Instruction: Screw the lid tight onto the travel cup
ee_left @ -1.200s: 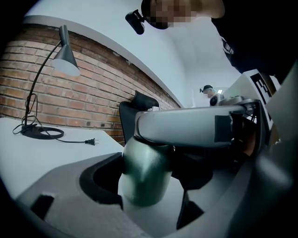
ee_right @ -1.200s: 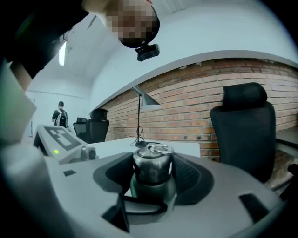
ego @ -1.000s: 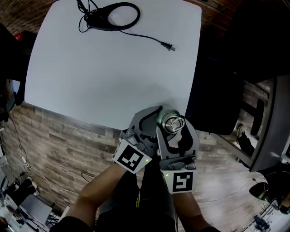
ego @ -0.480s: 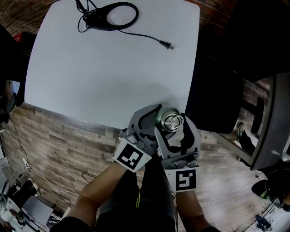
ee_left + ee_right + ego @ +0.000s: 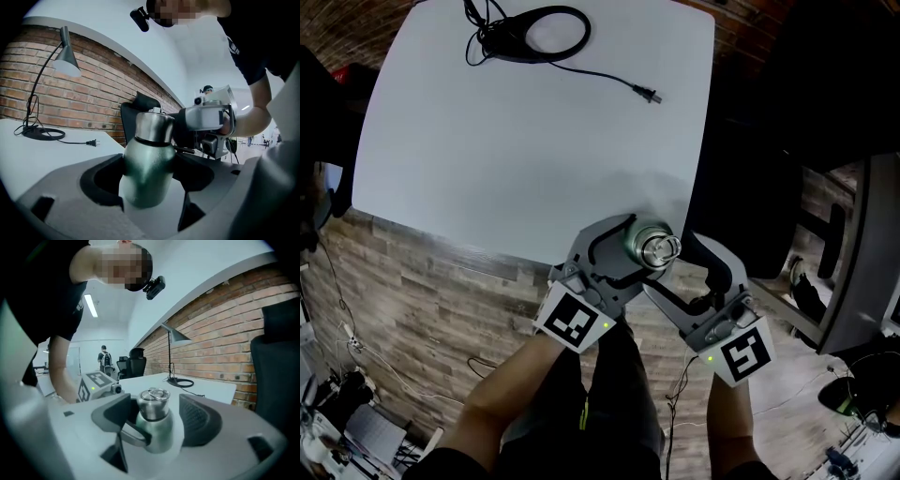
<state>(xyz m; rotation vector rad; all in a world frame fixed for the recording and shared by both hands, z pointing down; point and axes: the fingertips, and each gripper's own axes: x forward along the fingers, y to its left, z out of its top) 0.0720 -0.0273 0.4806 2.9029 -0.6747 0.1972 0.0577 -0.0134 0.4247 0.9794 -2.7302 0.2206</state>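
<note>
Fingers (image 5: 202,422): right gripper's (image 5: 157,420) just spread wide, flanking the lid (image 5: 153,405) without touching. Left gripper's (image 5: 147,182) clamped on the travel cup (image 5: 146,161). Risks a loose or cross-threaded lid if reclosed off-centre or too lightly. Upright between both finger pairs, by the desk's (image 5: 534,141) near right corner.

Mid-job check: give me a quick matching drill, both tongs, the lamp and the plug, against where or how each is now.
1 left tongs
2 right tongs
3 lamp
4 plug

A open, lid between jaws
B far end of table
C shut on cup
D lying loose on table

Pairs: 1-C, 2-A, 3-B, 4-D. Right tongs' jaws have just been opening.
</note>
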